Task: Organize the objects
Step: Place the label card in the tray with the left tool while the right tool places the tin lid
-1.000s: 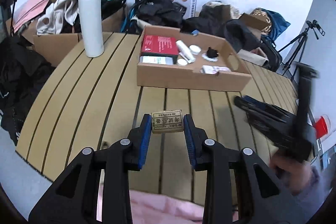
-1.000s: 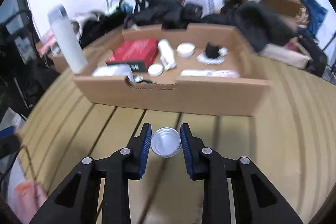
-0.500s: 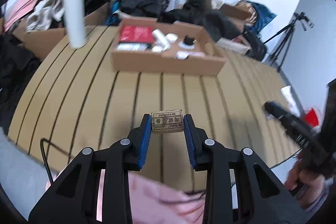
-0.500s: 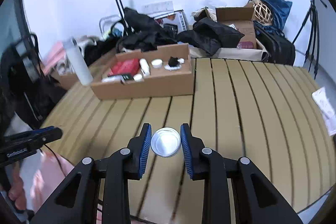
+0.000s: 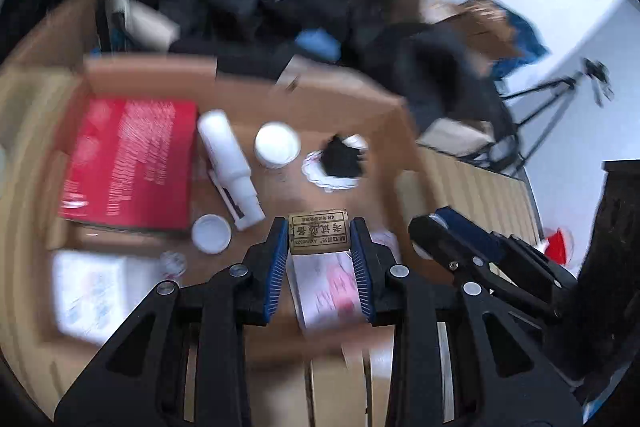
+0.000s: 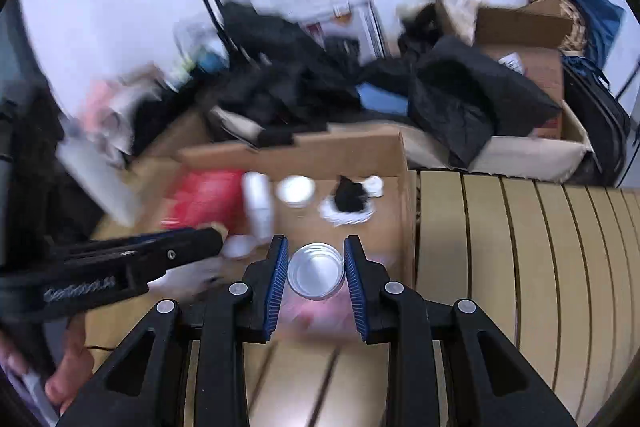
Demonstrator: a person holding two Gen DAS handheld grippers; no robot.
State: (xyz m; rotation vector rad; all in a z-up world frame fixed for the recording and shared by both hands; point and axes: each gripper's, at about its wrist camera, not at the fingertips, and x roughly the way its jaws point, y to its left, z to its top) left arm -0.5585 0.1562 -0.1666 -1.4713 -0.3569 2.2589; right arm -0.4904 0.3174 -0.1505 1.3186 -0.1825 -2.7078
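Note:
My left gripper (image 5: 319, 239) is shut on a small tan printed box (image 5: 318, 231) and holds it above the open cardboard box (image 5: 248, 75). My right gripper (image 6: 315, 267) is shut on a round silver tin (image 6: 315, 270), held over the same box's near right part (image 6: 404, 187). Inside lie a red book (image 5: 128, 163), a white bottle (image 5: 230, 167), a white jar (image 5: 277, 145), a small white lid (image 5: 211, 233), a black clump on white paper (image 5: 340, 163) and a pink-printed packet (image 5: 326, 287). The right gripper shows in the left wrist view (image 5: 444, 231), the left gripper in the right wrist view (image 6: 208, 239).
The box stands on a slatted wooden table (image 6: 520, 247). Behind it lies a heap of dark clothes and bags (image 6: 300, 87) and more cardboard boxes (image 6: 520, 39). A tripod (image 5: 560, 99) stands at the far right. A white packet (image 5: 92, 291) lies at the box's near left.
Both grippers have moved forward from over the bare table to above the cardboard box, each still holding its object. The views are blurred by the motion.

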